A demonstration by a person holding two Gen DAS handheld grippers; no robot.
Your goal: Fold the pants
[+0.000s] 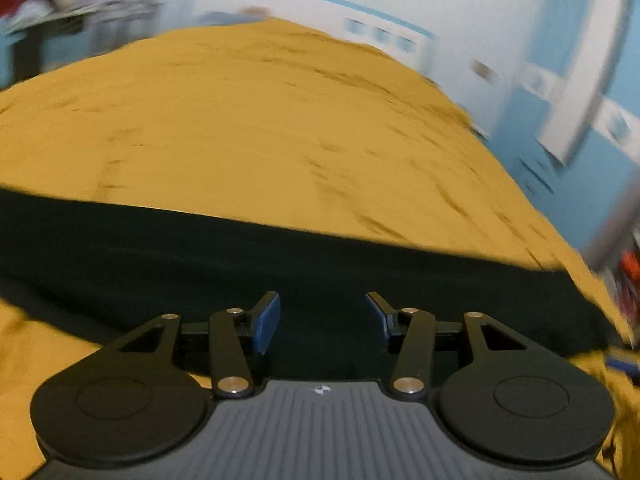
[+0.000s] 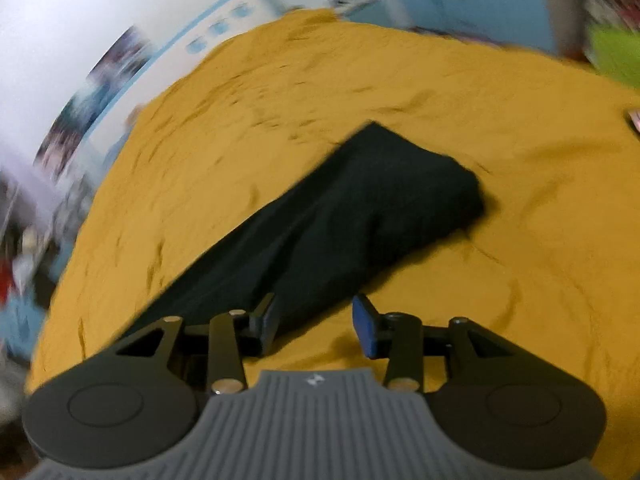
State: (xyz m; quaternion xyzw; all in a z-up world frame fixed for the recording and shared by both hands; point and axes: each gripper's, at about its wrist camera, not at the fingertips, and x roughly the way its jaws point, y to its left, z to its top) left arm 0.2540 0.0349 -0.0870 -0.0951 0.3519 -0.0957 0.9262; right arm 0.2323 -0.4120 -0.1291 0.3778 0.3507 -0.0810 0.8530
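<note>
Closest to me in the left wrist view, my left tool (image 1: pixel 323 322) hangs with its blue pads (image 1: pixel 267 322) spread apart and nothing between them. Under and just beyond them lies the dark pants (image 1: pixel 280 256), a wide band running across the whole picture from the left edge to the right. The cloth lies flat and I am not touching it with either pad. Past the pants the mustard-yellow sheet (image 1: pixel 248 120) of the bed rises away, creased in shallow wrinkles, and beyond that the pale blue and white wall (image 1: pixel 500 80) is smeared by blur.

In the right wrist view, my right tool (image 2: pixel 316 326) is also spread, its blue pads (image 2: pixel 368 332) apart. One finger stands over the near edge of the pants (image 2: pixel 360 208), the other over bare yellow sheet (image 2: pixel 520 280). The edge of the fabric runs between them, though I cannot tell whether any pad touches it; nothing looks pinched. From here the pants stretch away as a long dark strip slanting up to the right, ending in a thicker, rounded bundle near the middle of the bed. A long crease runs down the strip. The sheet surrounds it on all sides, and farther off a white wall (image 2: pixel 80 20) and blurred clutter at the left edge close the view.
</note>
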